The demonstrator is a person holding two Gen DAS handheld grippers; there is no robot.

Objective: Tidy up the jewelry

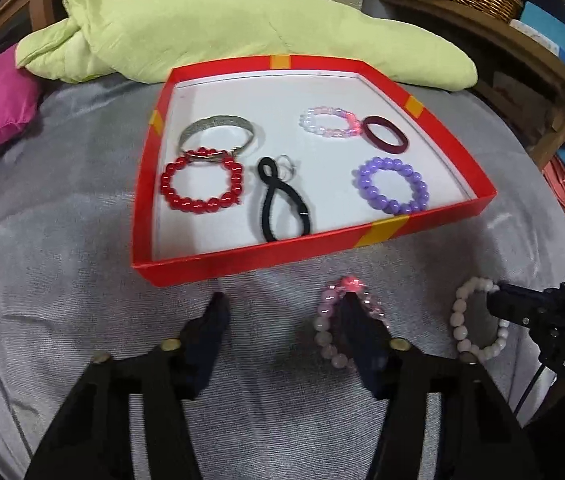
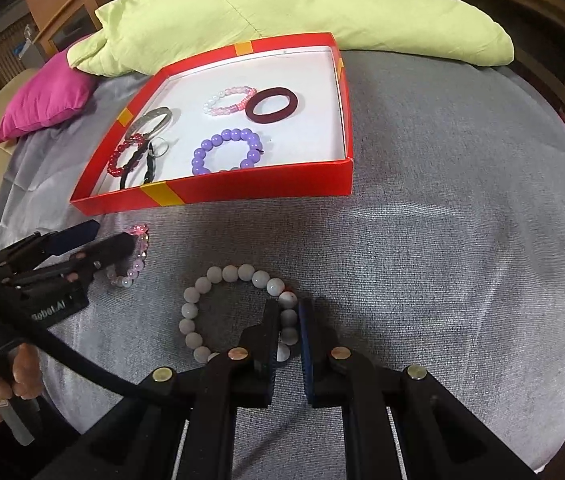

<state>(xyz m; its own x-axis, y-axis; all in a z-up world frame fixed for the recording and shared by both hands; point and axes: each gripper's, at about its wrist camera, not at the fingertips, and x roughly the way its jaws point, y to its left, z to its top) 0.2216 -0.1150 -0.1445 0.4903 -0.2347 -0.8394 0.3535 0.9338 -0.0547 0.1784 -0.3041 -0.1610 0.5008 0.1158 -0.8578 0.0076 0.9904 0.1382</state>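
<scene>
While my right gripper point(image 2: 287, 320) clamps the white bracelet point(image 2: 218, 304), beads may squirt free. My left gripper point(image 1: 282, 320) stands apart, gripping nothing, one finger inside the pink bracelet point(image 1: 332, 320); lifting could snag it.

The left tongs point(image 1: 282, 312) stand apart at six o'clock on the grey bedcover point(image 1: 62, 280), their right finger inside a pink beaded bracelet point(image 1: 346, 324). At twelve o'clock lies a shallow red cardboard tray point(image 1: 242, 258) holding bracelets.

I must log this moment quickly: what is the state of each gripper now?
Left gripper: open, one finger inside the pink bead bracelet, nothing gripped.
Right gripper: shut on the white bead bracelet.
</scene>
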